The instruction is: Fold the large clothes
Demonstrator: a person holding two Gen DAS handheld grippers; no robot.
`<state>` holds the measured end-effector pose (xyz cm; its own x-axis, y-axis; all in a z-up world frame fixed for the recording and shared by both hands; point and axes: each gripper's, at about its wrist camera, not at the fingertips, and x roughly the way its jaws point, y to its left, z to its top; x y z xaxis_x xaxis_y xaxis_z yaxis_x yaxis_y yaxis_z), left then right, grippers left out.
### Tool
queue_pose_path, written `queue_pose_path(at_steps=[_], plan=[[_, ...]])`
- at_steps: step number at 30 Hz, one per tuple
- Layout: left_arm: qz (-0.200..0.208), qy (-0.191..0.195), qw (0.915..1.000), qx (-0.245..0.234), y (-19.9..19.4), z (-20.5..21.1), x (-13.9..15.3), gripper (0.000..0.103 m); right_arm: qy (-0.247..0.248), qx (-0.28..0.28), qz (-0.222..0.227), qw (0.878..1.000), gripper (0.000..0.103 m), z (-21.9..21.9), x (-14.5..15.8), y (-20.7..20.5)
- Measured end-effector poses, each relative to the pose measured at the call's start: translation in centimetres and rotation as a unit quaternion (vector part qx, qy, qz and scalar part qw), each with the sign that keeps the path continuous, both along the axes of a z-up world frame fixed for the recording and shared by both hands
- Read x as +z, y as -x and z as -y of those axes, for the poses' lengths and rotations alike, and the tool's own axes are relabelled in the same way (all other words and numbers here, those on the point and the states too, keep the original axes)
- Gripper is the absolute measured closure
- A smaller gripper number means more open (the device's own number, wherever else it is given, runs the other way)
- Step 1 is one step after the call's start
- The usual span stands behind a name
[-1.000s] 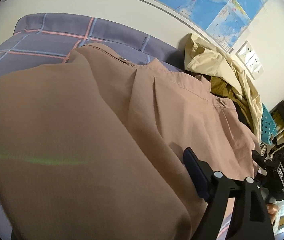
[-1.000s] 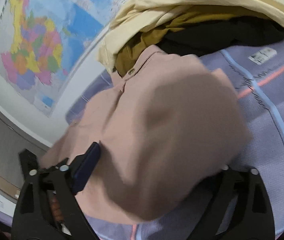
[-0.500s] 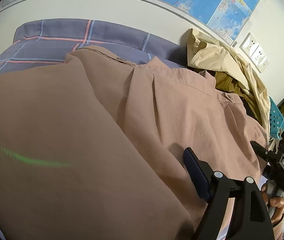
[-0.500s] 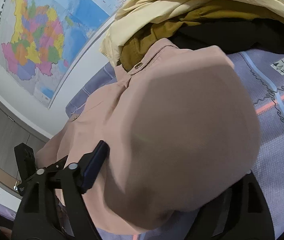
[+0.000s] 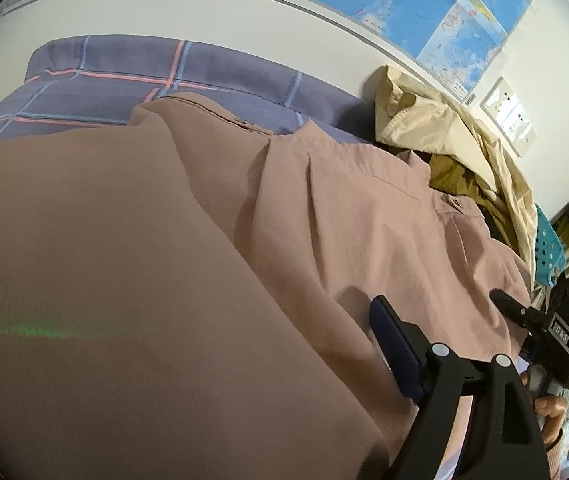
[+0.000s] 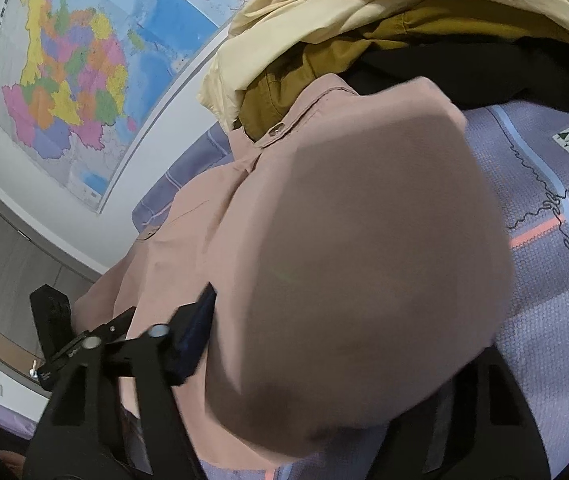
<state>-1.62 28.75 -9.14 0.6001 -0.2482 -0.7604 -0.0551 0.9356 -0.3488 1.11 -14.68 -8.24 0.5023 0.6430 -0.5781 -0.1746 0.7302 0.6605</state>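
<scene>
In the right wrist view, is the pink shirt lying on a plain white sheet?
No: the pink shirt lies on a purple checked bedsheet with pink and light blue stripes.

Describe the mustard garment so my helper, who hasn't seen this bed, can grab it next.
Start at the wall map, then drop to the clothes heap on the plaid bedspread. The mustard garment lies under the pale yellow shirt, beside a black garment and behind the pink shirt; it is the only dark olive-yellow piece.

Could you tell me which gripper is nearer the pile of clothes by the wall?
Right. The right gripper holds the pink shirt beside the pile; the left gripper is at the shirt's far side.
</scene>
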Motion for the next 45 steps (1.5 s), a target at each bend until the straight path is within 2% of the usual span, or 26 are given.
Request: queue_pose_path(at_steps=[3,5,6,7,9,10,13,14,15,18,19,21,23,25,28,30,32,34,35,36,39,40,41,43,45], plan=[[-0.003,-0.009,0.9999,0.013,-0.1,-0.1,0.1,0.041,-0.025,0.016,-0.006,1.000,0.066,0.2,-0.2,0.0],[-0.007,0.002,0.9999,0.015,0.0,-0.5,0.2,0.059,-0.035,0.024,-0.004,0.999,0.072,0.1,0.1,0.2],[-0.009,0.010,0.9998,0.014,0.0,-0.7,0.2,0.063,-0.043,0.029,-0.004,0.999,0.076,0.0,0.3,0.3],[-0.009,0.023,0.9996,0.012,0.2,-0.9,0.3,0.070,-0.052,0.036,-0.003,0.998,0.076,0.0,0.6,0.5],[-0.002,0.032,0.9995,0.006,0.8,-1.1,0.9,0.074,-0.049,0.045,0.009,0.998,0.076,-0.1,1.5,1.2],[0.003,0.030,0.9996,0.001,1.2,-1.1,1.3,0.074,-0.042,0.053,0.013,0.998,0.075,-0.1,1.8,1.4],[-0.006,0.031,0.9995,-0.005,1.3,-1.3,1.2,0.066,-0.019,0.048,0.003,0.999,0.054,0.4,1.6,1.5],[-0.009,0.033,0.9994,-0.004,1.1,-1.5,0.9,0.063,-0.016,0.040,-0.003,0.999,0.044,0.7,1.4,1.4],[-0.016,0.037,0.9992,-0.004,0.9,-1.8,0.5,0.056,-0.013,0.034,-0.010,0.999,0.038,0.9,1.1,1.2],[-0.015,0.052,0.9985,-0.005,0.4,-2.2,-0.1,0.048,-0.022,0.026,-0.018,0.999,0.036,1.1,0.3,0.8],[-0.015,0.055,0.9983,-0.010,0.3,-2.2,-0.1,0.041,-0.016,0.026,-0.013,0.999,0.035,0.9,0.3,0.7],[-0.015,0.064,0.9976,-0.021,0.0,-1.8,0.0,0.028,-0.012,0.032,-0.010,0.999,0.025,0.4,0.5,0.3],[-0.014,0.055,0.9980,-0.028,-0.5,-1.1,0.1,0.021,-0.003,0.040,-0.004,0.999,0.022,-0.3,0.6,-0.1],[-0.012,0.031,0.9990,-0.030,-1.0,-0.3,0.1,0.021,0.011,0.042,0.006,0.999,0.025,-1.1,0.6,-0.7],[-0.010,0.008,0.9996,-0.026,-1.6,0.5,0.1,0.021,0.011,0.044,0.004,0.999,0.044,-1.5,0.2,-1.5],[-0.011,-0.002,0.9999,-0.012,-1.7,0.8,0.2,0.023,-0.010,0.058,-0.008,0.998,0.062,-1.6,-0.2,-2.0],[-0.014,-0.019,0.9997,0.002,-1.9,0.9,0.2,0.043,-0.030,0.066,-0.017,0.997,0.069,-1.8,-0.5,-2.2],[-0.023,-0.031,0.9992,0.007,-2.2,0.8,0.2,0.057,-0.030,0.073,-0.013,0.997,0.071,-2.0,-0.2,-2.2],[-0.026,-0.029,0.9992,0.007,-2.3,0.7,0.2,0.061,-0.033,0.077,-0.013,0.996,0.071,-2.0,0.0,-2.3],[-0.029,-0.022,0.9993,0.009,-2.4,0.5,0.2,0.062,-0.032,0.078,-0.013,0.996,0.067,-2.0,0.0,-2.4],[-0.029,-0.010,0.9995,0.001,-2.8,0.2,0.1,0.059,-0.037,0.072,-0.022,0.996,0.058,-1.6,-0.6,-2.6],[-0.027,0.003,0.9996,-0.012,-2.9,0.3,0.1,0.044,-0.035,0.072,-0.019,0.997,0.056,-1.5,-0.7,-2.5],[-0.026,0.014,0.9993,-0.024,-3.0,0.3,0.1,0.035,-0.035,0.072,-0.018,0.997,0.055,-1.6,-0.7,-2.6],[-0.027,0.006,0.9995,-0.017,-3.2,0.6,0.2,0.037,-0.034,0.076,-0.016,0.996,0.053,-1.8,-0.6,-2.6],[-0.029,-0.016,0.9994,-0.011,-3.4,0.9,0.2,0.054,-0.035,0.077,-0.016,0.996,0.067,-1.9,-0.6,-2.6]])
